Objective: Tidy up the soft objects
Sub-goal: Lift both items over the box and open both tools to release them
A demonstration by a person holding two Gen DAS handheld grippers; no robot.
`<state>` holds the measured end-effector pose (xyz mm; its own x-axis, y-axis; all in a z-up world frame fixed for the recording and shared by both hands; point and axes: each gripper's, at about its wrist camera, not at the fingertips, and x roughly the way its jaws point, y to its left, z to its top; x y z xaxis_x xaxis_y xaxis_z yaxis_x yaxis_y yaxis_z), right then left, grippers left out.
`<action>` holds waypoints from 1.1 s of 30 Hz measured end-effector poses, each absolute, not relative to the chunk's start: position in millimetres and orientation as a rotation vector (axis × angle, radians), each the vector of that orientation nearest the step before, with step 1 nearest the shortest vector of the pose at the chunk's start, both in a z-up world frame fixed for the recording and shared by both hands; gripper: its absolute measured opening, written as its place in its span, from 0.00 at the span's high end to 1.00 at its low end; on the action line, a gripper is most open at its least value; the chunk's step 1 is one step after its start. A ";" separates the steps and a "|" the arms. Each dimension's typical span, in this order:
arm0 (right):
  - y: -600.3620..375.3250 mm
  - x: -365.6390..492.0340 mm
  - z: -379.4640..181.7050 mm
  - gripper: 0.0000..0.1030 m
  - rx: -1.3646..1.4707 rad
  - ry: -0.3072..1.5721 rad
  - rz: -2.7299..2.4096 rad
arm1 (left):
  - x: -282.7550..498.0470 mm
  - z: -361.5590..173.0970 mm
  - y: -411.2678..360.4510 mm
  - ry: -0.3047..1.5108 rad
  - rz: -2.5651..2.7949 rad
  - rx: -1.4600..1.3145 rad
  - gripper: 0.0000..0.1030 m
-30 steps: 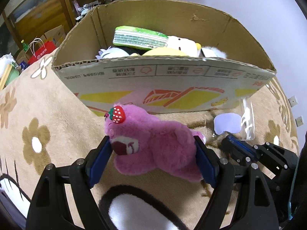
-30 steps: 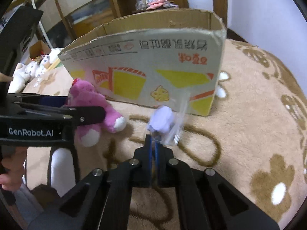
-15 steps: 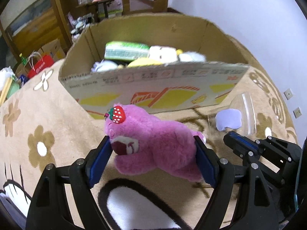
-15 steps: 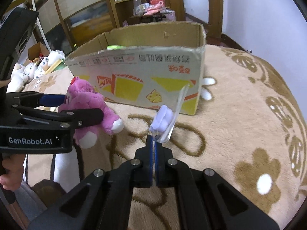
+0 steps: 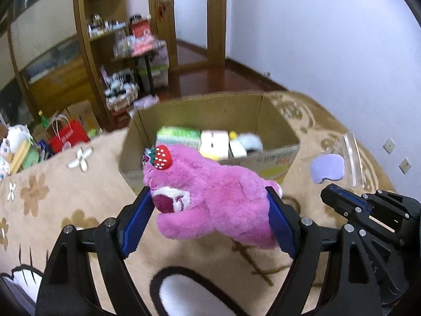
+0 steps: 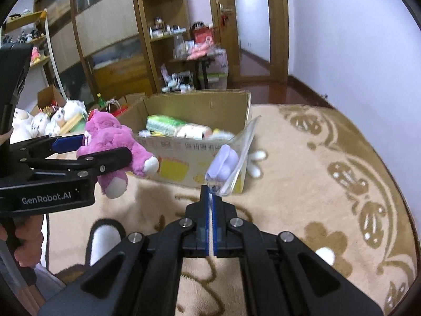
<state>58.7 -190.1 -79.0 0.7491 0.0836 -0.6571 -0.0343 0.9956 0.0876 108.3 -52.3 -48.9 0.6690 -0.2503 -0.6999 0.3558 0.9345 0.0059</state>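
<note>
My left gripper (image 5: 209, 210) is shut on a pink plush bear (image 5: 210, 197) with a strawberry on its head, held in the air in front of an open cardboard box (image 5: 263, 110). The bear also shows in the right wrist view (image 6: 110, 142). My right gripper (image 6: 211, 192) is shut on the corner of a clear plastic bag (image 6: 242, 147) that holds a small lilac soft object (image 6: 223, 163); the bag also shows in the left wrist view (image 5: 347, 152). The box (image 6: 197, 102) holds several soft items, among them a green one (image 6: 163, 122).
A beige carpet with brown flowers (image 6: 329, 184) covers the floor. A wooden shelf unit (image 5: 105, 39) and a doorway stand behind the box. White plush toys (image 6: 39, 121) and a red paper bag (image 5: 68, 134) lie at the left. A white wall (image 5: 329, 39) is on the right.
Both grippers have risen: the bear and the bag have come up off the carpet, and the box now lies lower and farther away in both views.
</note>
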 end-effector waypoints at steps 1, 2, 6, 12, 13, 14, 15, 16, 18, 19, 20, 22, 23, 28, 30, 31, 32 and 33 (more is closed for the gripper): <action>-189.5 58.6 -74.8 0.98 0.066 0.708 0.065 | 108.0 -44.2 -50.8 0.747 -0.341 0.146 0.21; -189.1 58.5 -70.6 0.98 0.060 0.695 0.064 | 107.5 -39.0 -49.3 0.730 -0.337 0.148 0.21; -188.8 61.1 -54.3 0.98 0.055 0.640 0.066 | 109.1 -24.1 -43.8 0.666 -0.309 0.141 0.21; -187.6 71.7 -40.4 0.98 0.040 0.592 0.072 | 130.5 -16.0 -30.8 0.633 -0.268 0.089 0.21; -187.4 75.3 -39.2 0.98 0.036 0.586 0.075 | 133.0 -16.4 -29.9 0.631 -0.264 0.087 0.21; -187.6 79.4 -38.9 0.98 0.033 0.584 0.077 | 136.5 -15.7 -30.1 0.628 -0.260 0.087 0.21; -187.6 84.0 -38.6 0.98 0.028 0.581 0.081 | 141.3 -16.3 -29.6 0.626 -0.257 0.088 0.21; -187.5 87.8 -38.3 0.98 0.025 0.579 0.084 | 146.6 -17.0 -29.5 0.624 -0.253 0.091 0.21; -188.0 98.0 -38.2 0.98 0.022 0.575 0.094 | 154.7 -19.4 -29.2 0.620 -0.247 0.093 0.21; -188.4 102.5 -38.7 0.98 0.019 0.573 0.099 | 159.3 -21.5 -30.0 0.620 -0.247 0.095 0.21; -188.8 107.3 -38.9 0.98 0.015 0.571 0.103 | 164.4 -23.2 -30.0 0.621 -0.246 0.098 0.21; -190.6 117.6 -41.5 0.98 0.020 0.574 0.114 | 173.5 -29.2 -31.1 0.627 -0.242 0.101 0.21; -192.4 122.7 -44.1 0.98 0.033 0.577 0.125 | 177.5 -31.7 -31.5 0.632 -0.241 0.099 0.21; -198.1 142.9 -65.5 0.98 0.097 0.615 0.173 | 197.6 -52.7 -32.3 0.682 -0.240 0.083 0.21; -198.0 147.6 -75.1 0.98 0.111 0.639 0.179 | 202.8 -59.6 -32.3 0.702 -0.248 0.073 0.19; -198.6 149.4 -79.5 0.98 0.118 0.650 0.179 | 205.8 -63.3 -32.7 0.713 -0.252 0.067 0.19; -198.9 150.3 -82.7 0.98 0.120 0.655 0.176 | 208.1 -65.9 -33.1 0.721 -0.253 0.063 0.19; -199.8 151.6 -86.2 0.98 0.124 0.664 0.178 | 209.1 -67.7 -34.2 0.726 -0.254 0.062 0.19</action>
<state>151.6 -199.8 -86.2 0.7729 0.2038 -0.6009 -0.1246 0.9773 0.1712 209.1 -34.2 -67.7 0.7189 -0.2081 -0.6632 0.2508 0.9675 -0.0318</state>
